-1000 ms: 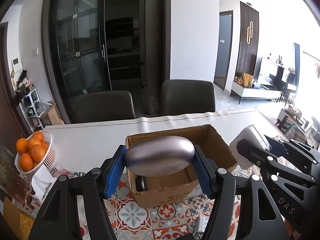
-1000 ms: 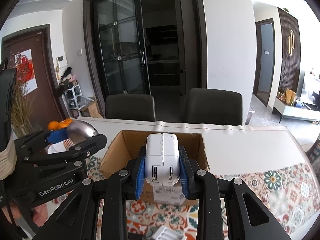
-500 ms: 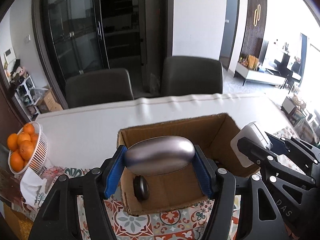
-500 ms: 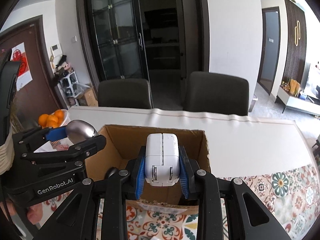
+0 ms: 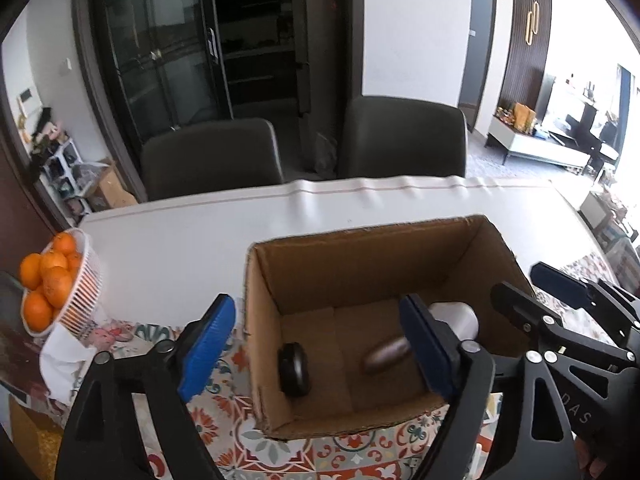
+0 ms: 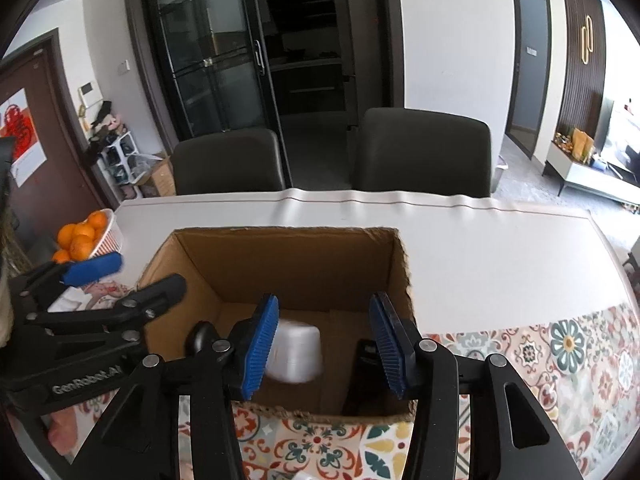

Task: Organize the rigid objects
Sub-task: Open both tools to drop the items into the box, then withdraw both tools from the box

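- Both of my claws hang over the cardboard box [image 5: 400, 248], spread wide with nothing between the pads: the left claw [image 5: 320, 352] over its near left corner, the right claw [image 6: 324, 344] over its near middle.
- Four items lie on the box floor, as far as I can count: a silver oval case [image 5: 386, 356] in the middle, a white boxy device [image 6: 296, 354] just right of it, a black round thing [image 5: 294, 368] against the left wall, and a flat black item [image 6: 362, 372] by the right wall.
- Judging by that, this pair of drops is done. Whether more loose things wait nearer me on the patterned bench [image 6: 560, 352], I cannot tell.
- Only the left wrist view shows the silver case; in the right view my own finger hides it.
- Only the right wrist view shows the flat black item, and the white device whole though blurred.
- A basket of oranges [image 5: 60, 280] sits far left, apart from the box.
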